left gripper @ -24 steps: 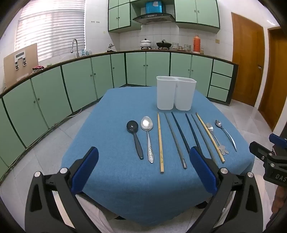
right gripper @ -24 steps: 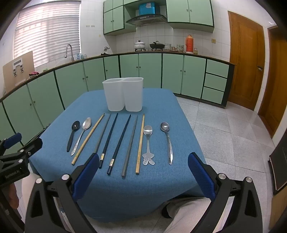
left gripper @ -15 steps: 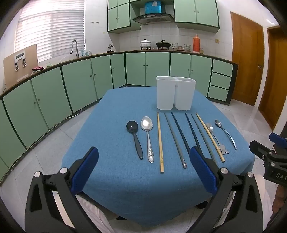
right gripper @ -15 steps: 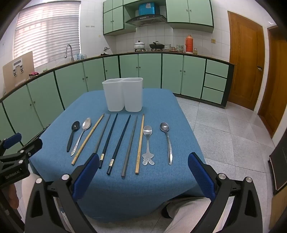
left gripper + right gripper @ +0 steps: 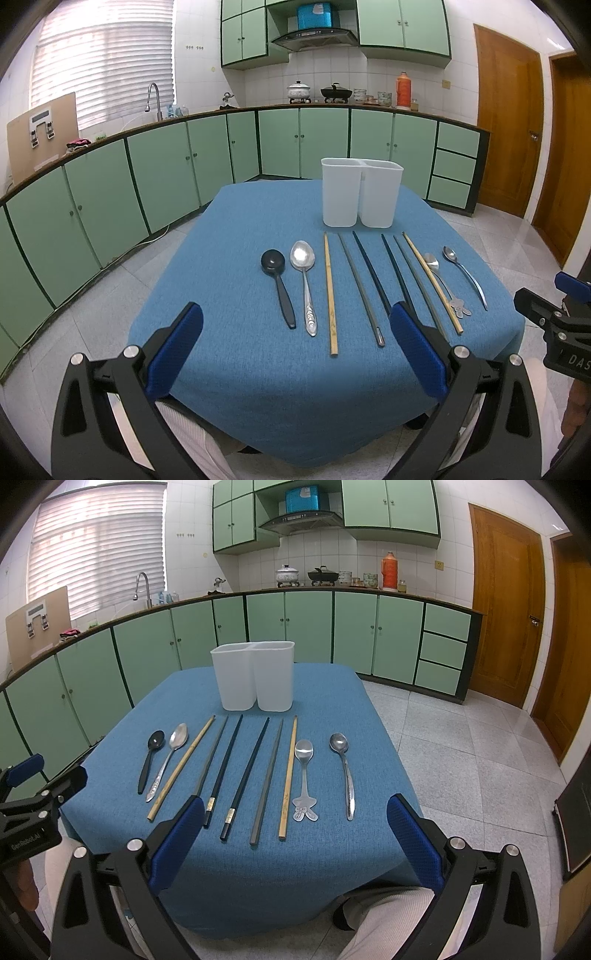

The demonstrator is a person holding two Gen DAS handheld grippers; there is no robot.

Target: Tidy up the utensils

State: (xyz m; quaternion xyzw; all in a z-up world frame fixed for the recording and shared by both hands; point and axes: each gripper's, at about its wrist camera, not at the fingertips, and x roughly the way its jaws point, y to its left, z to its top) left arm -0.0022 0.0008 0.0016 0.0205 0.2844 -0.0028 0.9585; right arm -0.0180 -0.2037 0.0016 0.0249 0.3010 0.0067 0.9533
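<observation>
- Both grippers hang off the near edge of the blue table (image 5: 332, 701), angled down at it, nothing touched
- Left gripper (image 5: 295, 347): blue pads spread as wide as they go, released, nothing between them but tablecloth
- Right gripper (image 5: 295, 834): same story, pads splayed apart and empty
- The white two-compartment holder (image 5: 255, 679) stands upright toward the far side of the table, and everything else lies in a row just in front of it, handles pointing to the near edge
- Farthest left of the holder, a black spoon (image 5: 149, 760), then a patterned silver spoon (image 5: 168, 760) right beside it
- Next, a bamboo chopstick (image 5: 183, 766) slanting out to the left
- In front of the holder, a grey chopstick (image 5: 216, 746), two dark chopsticks (image 5: 236, 775) with pale bands near their ends, and another grey chopstick (image 5: 267, 781)
- A second bamboo chopstick (image 5: 288, 779) lies right of those
- Right of the holder: a small spoon with a cartoon-shaped handle (image 5: 304, 779), then a plain steel spoon (image 5: 343, 771) on its own
- Nothing visible inside the holder from these angles, though its bottom is hidden
- A person's light trousers (image 5: 384, 919) show under the near edge of the table
</observation>
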